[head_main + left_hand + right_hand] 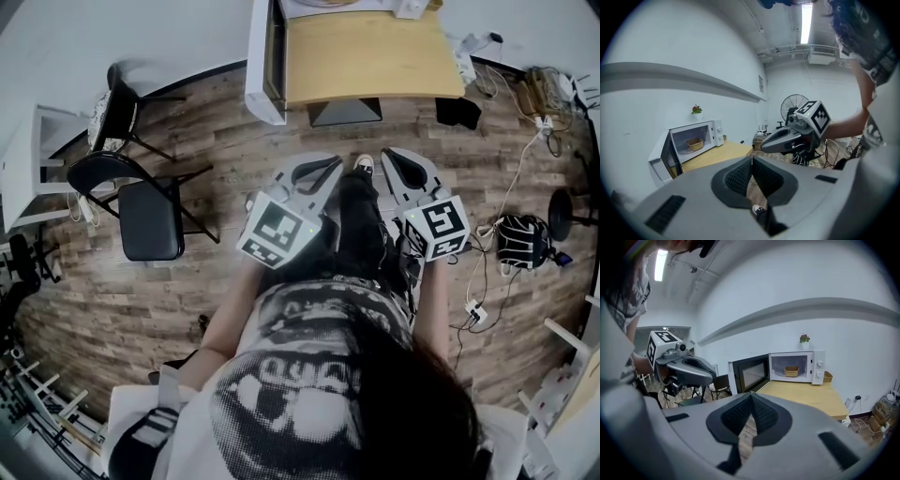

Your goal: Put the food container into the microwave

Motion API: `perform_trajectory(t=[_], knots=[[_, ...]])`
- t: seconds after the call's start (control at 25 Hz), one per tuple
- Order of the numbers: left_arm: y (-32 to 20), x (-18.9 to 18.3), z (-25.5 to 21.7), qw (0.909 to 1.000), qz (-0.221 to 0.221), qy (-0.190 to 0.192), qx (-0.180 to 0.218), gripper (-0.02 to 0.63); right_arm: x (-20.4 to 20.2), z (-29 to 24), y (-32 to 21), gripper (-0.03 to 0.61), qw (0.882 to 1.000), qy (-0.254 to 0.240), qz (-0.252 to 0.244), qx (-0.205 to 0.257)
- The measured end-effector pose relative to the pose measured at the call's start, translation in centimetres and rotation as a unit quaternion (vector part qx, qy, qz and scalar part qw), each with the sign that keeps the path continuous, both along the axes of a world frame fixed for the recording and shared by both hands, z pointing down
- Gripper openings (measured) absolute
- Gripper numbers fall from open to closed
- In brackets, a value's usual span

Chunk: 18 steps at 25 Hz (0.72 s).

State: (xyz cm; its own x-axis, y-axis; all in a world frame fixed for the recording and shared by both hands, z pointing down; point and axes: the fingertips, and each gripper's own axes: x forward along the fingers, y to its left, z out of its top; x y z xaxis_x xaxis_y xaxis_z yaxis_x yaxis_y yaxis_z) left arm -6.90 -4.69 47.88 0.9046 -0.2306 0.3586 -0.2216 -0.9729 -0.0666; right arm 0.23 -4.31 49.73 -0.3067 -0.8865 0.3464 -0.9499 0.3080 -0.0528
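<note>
Head view: a person holds the grey left gripper [322, 172] and grey right gripper [403, 165] above a wood-plank floor [94, 281]; left gripper view: jaws closed, empty, tan basket-like food container [694, 144] inside the open white microwave [716, 135] on a light wooden table [717, 154]; right gripper view: jaws likewise closed, empty.

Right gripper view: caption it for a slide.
Food container sits inside the open-doored microwave on a wooden table; right gripper in front, tongs shut and empty.
</note>
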Motion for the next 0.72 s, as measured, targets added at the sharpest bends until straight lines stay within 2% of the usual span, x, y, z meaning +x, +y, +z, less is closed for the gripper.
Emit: perform_trajectory(t=[0.36, 0.72], knots=[[0.1, -1.0, -0.1, 1.0, -0.004, -0.002, 0.006, 0.008, 0.9, -0.1, 0.1, 0.003, 1.0, -0.005, 0.007, -0.003], [-0.4, -1.9, 0.1, 0.9999, -0.014, -0.002, 0.005, 0.008, -0.2, 0.2, -0.6, 0.003, 1.0, -0.001, -0.009, -0.01]])
